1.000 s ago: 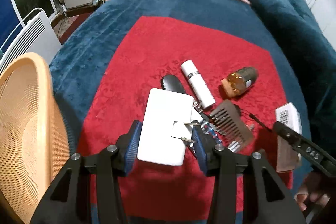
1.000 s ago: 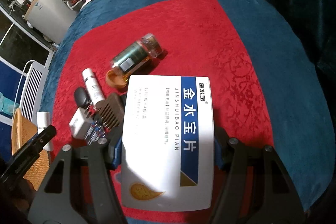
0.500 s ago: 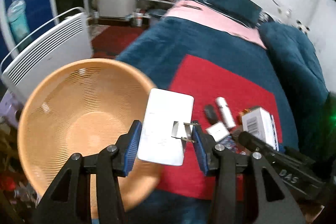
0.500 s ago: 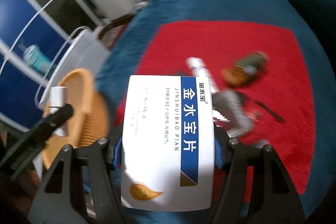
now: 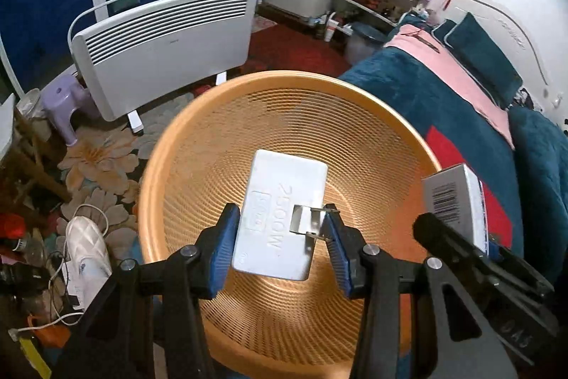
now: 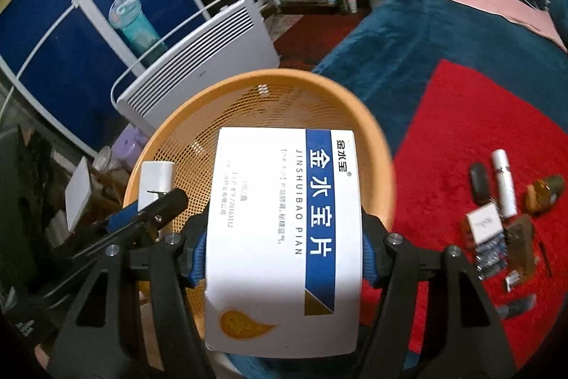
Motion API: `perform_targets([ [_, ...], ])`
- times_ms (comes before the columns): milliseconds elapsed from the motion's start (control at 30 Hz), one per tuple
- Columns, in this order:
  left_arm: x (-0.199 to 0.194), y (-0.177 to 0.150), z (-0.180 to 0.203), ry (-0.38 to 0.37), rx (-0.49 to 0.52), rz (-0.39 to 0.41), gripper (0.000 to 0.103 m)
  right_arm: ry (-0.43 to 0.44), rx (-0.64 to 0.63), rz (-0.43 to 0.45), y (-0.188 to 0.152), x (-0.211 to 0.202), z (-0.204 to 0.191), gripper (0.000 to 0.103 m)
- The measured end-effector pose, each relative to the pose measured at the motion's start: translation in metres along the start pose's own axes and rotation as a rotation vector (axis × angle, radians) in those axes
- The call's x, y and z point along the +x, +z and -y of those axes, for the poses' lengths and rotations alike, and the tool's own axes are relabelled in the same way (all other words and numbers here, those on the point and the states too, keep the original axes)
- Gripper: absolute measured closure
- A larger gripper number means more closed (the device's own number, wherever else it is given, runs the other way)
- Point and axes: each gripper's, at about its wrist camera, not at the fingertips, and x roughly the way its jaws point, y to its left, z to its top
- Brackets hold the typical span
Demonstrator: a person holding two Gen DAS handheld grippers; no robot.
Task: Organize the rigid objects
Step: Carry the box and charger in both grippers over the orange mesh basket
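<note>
Two white items, plug adapter [image 5: 280, 219] and blue-striped medicine box [image 6: 284, 233].

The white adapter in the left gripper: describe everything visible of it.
The white adapter is a flat, rounded-corner rectangular block of smooth white plastic, with grey embossed markings and folding metal prongs on its upper face. The left gripper holds it by its long sides, one blue pad on the plastic, the other against the prongs. It hangs above the empty orange mesh basket, touching only the pads.

dim room, fisheye-warped, slight blur
</note>
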Motion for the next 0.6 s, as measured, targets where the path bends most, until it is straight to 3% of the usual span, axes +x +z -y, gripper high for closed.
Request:
perform_targets([
  [267,0.036,-0.002,-0.01,0.062,-0.008,-0.061,0.054,-0.012,0.003,-0.057,0.002,0.029,-0.018,0.038],
  [367,0.038,-0.008,-0.006,0.101,0.023,-0.046,0.054,-0.041,-0.033,-0.065,0.0,0.036,-0.02,0.038],
  [600,0.037,-0.012,-0.011,0.108,0.03,-0.017,0.054,-0.069,-0.082,-0.045,-0.003,0.035,-0.027,0.038],
])
